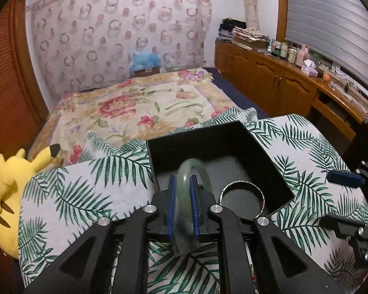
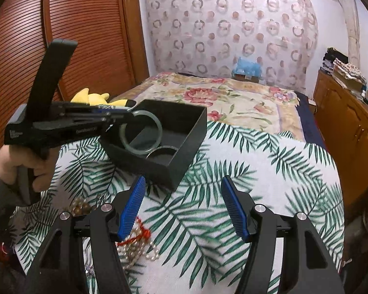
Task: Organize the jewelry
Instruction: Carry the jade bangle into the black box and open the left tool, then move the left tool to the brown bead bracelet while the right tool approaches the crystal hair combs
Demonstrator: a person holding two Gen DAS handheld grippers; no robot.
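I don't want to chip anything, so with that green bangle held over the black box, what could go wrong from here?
1. The pale green jade-like bangle hangs in the left gripper above the open black box; released there, it would likely drop onto the silver metal bangle lying inside and could chip.
2. The pads pinch only a narrow part of the smooth ring, so it might swivel or slip.
3. The box sits on leaf-print cloth; a nudge could shift it.

Two bangles (image 1: 193, 171), one black box (image 1: 208, 132), one plush toy (image 1: 9, 183)

both wrist views look down, close, sharing the black box (image 1: 216, 142) (image 2: 184, 122).
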